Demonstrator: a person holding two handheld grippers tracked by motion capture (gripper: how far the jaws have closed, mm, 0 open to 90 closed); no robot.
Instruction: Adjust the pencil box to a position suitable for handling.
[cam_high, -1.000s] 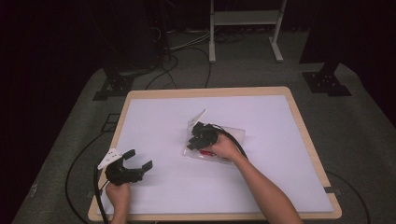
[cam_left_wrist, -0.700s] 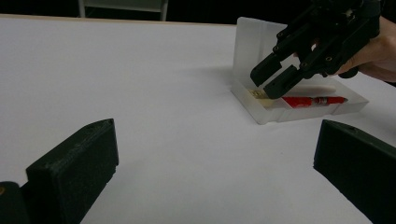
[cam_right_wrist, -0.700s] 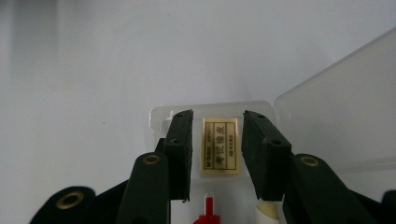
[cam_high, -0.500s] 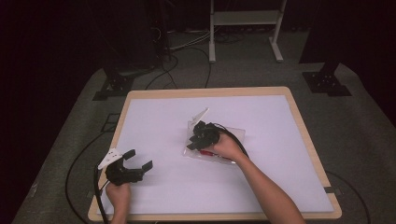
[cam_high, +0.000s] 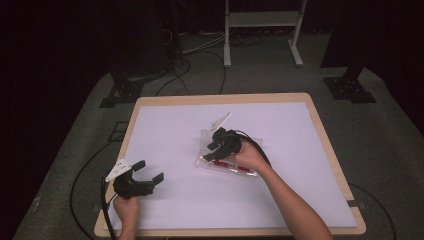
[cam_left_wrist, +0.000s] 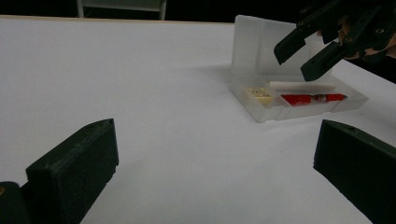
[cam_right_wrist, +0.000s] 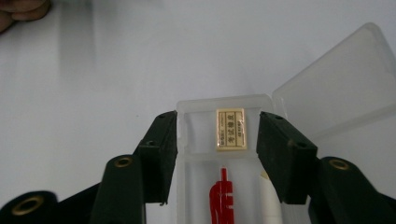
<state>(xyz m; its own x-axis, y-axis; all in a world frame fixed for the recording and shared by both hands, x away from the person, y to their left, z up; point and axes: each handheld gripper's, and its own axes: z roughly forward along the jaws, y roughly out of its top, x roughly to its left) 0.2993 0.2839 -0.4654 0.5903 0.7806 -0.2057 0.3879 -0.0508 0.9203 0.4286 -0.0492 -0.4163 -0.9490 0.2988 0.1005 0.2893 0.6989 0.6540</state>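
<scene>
A clear plastic pencil case (cam_high: 240, 170) lies open in the middle of the white table, its lid (cam_left_wrist: 261, 46) standing up. Inside are a small eraser with a label (cam_right_wrist: 231, 129), a red pen (cam_left_wrist: 313, 98) and a white stick (cam_left_wrist: 303, 86). My right gripper (cam_high: 216, 145) hovers open over the eraser end of the case, its jaws on either side of the eraser (cam_left_wrist: 259, 93) and holding nothing. My left gripper (cam_high: 147, 172) rests open near the front left of the table, well apart from the case (cam_left_wrist: 299, 107).
The white table top (cam_high: 170, 130) has a wooden rim. Cables and black stand feet (cam_high: 125, 92) lie on the grey floor beyond it, along with a white frame (cam_high: 260, 20). The hand holding the left gripper (cam_right_wrist: 21, 11) shows in the right gripper view.
</scene>
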